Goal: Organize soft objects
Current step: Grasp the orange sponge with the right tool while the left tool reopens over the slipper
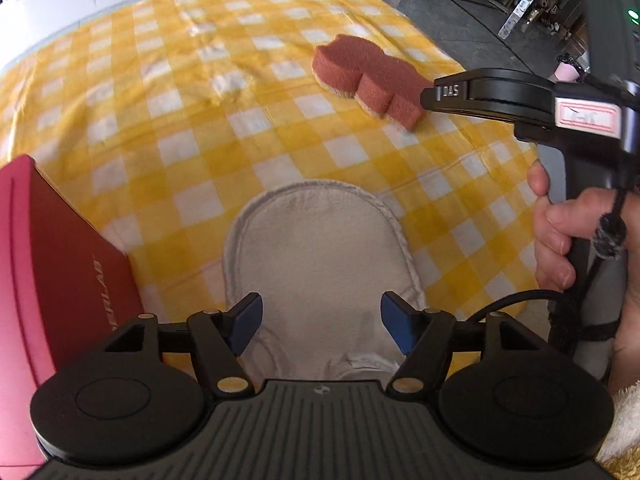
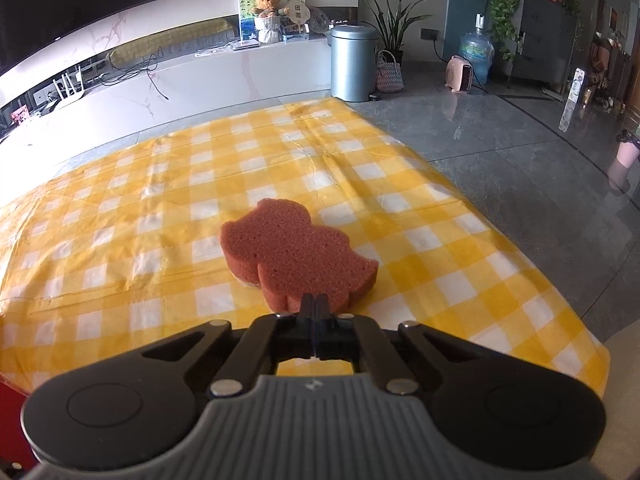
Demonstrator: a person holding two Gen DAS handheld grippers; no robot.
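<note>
A cream oval cloth pad point(image 1: 320, 248) lies flat on the yellow-checked tablecloth point(image 1: 168, 128). My left gripper point(image 1: 321, 322) hangs open right above the pad's near end, and its blue pads point(image 1: 246, 322) stand apart without pressing on it. Farther back lies a reddish-brown, animal-shaped sponge point(image 1: 360, 76) point(image 2: 292, 248). My right gripper point(image 2: 316, 304) point(image 1: 430, 96) is shut, its tips meeting at the sponge's near edge. I see nothing held between them. A hand point(image 1: 560, 236) holds the right gripper's handle.
A red box point(image 1: 52, 280) stands close on the left of the left gripper. Something white and fluffy point(image 1: 624, 420) shows at the lower right. The table's right edge drops to grey floor point(image 2: 520, 168), where a grey bin point(image 2: 354, 64) and a potted plant point(image 2: 394, 20) stand.
</note>
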